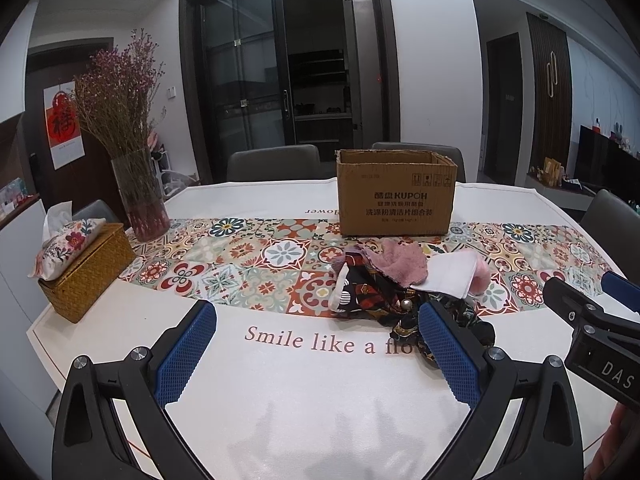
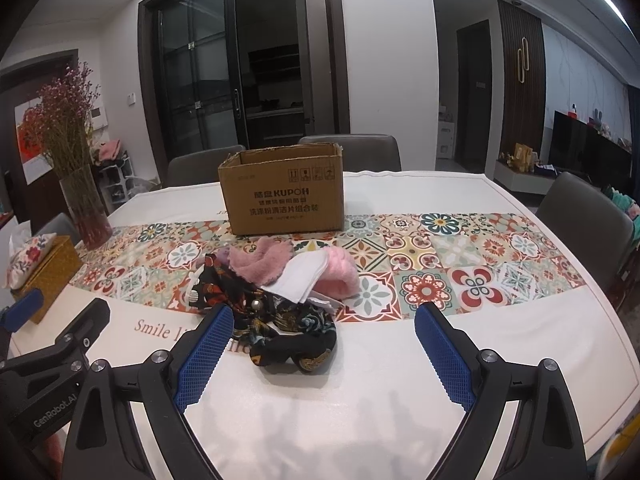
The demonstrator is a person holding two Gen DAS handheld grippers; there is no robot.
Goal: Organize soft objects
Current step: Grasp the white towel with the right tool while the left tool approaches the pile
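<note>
Both my left gripper and right gripper had fingers wide, empty. The cloth pile lay on the counter before the cardboard box: light, limp; I judged pinching a bunched fold best.

A cardboard box stood on the table, on the far part of the patterned runner, with two chairs behind it. Just in front of the box lay a heap of soft things: a fluffy cloth toward the left, a folded cloth to its right and partly over it, and a printed fabric bundle nearest the cameras. Well to the left, a vase of dried flowers stood on the runner's end, and nearer, at the table's left edge, a tissue pack rested on a woven box. Another chair stood at the right side.
</note>
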